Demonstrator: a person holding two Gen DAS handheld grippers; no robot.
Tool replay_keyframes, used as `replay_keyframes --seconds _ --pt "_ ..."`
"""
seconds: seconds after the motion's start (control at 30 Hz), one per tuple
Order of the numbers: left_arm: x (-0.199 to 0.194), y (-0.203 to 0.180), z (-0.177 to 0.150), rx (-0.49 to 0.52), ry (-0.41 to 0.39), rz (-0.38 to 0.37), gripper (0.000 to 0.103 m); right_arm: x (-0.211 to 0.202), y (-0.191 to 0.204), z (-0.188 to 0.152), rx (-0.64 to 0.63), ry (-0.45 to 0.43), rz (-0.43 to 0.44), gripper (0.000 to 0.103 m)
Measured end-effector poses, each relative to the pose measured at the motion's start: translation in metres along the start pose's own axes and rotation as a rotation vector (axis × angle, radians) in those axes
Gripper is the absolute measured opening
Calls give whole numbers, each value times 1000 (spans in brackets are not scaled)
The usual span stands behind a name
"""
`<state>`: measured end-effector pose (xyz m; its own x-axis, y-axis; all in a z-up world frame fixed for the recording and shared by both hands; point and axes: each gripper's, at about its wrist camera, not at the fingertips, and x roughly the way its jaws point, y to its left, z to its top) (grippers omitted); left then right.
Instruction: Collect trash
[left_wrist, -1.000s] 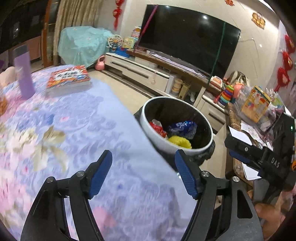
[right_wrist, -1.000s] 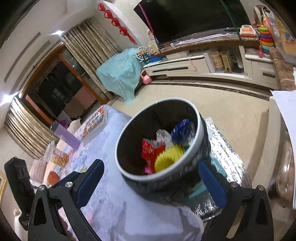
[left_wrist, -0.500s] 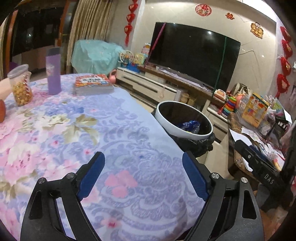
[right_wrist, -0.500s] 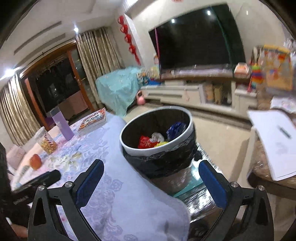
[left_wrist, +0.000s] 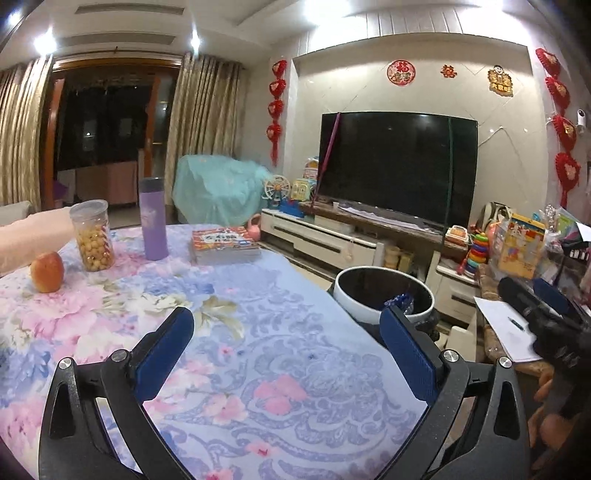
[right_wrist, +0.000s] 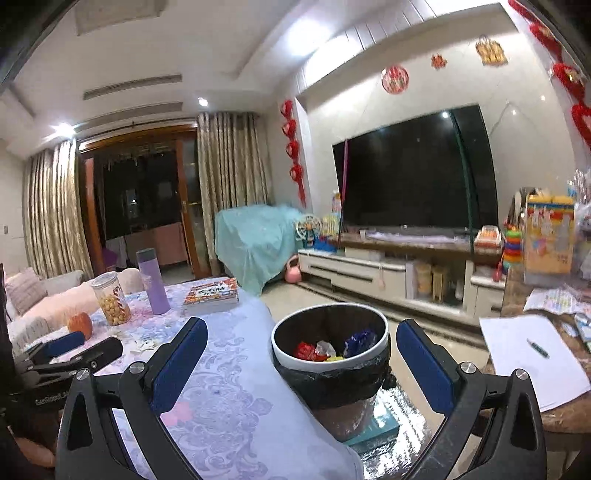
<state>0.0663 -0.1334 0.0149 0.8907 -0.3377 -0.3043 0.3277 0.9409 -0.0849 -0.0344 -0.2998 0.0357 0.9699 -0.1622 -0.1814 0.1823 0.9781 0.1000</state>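
A white-rimmed trash bin (right_wrist: 384, 341) lined with a black bag stands off the table's right edge; red, blue, yellow and clear wrappers (right_wrist: 328, 349) lie inside. In the left wrist view the bin (left_wrist: 345, 291) shows a blue wrapper (left_wrist: 399, 301). My left gripper (left_wrist: 284, 354) is open and empty above the floral tablecloth (left_wrist: 258, 332). My right gripper (right_wrist: 301, 360) is open and empty, raised in front of the bin. Each gripper shows in the other's view: the right gripper (left_wrist: 543, 306), the left gripper (right_wrist: 70, 349).
On the table's far side stand a purple bottle (left_wrist: 152, 219), a jar of snacks (left_wrist: 92, 236), an apple (left_wrist: 47, 272) and a book (left_wrist: 223, 245). A side table with paper and a pen (right_wrist: 532, 354) is at the right. A TV cabinet (right_wrist: 388, 277) is behind.
Both grippers have pulled back and tilted up from the bin. The bin now sits lower and farther in both views, and more of the table and room shows.
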Motion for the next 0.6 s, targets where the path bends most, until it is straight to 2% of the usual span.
replay_keyframes --seconds 0.1,0.27,0.37,0.6 --pt "-2 -1 -11 23 -3 29 103 3 10 -15 -42 13 -95 103" --pt "-8 2 -24 39 -4 66 103 5 9 -38 -16 29 -55 103" --pt "-10 4 -28 42 4 78 103 11 9 -42 -15 69 -77 103" --pt "-12 0 -35 60 20 105 103 1 9 -44 -10 44 -66 103"
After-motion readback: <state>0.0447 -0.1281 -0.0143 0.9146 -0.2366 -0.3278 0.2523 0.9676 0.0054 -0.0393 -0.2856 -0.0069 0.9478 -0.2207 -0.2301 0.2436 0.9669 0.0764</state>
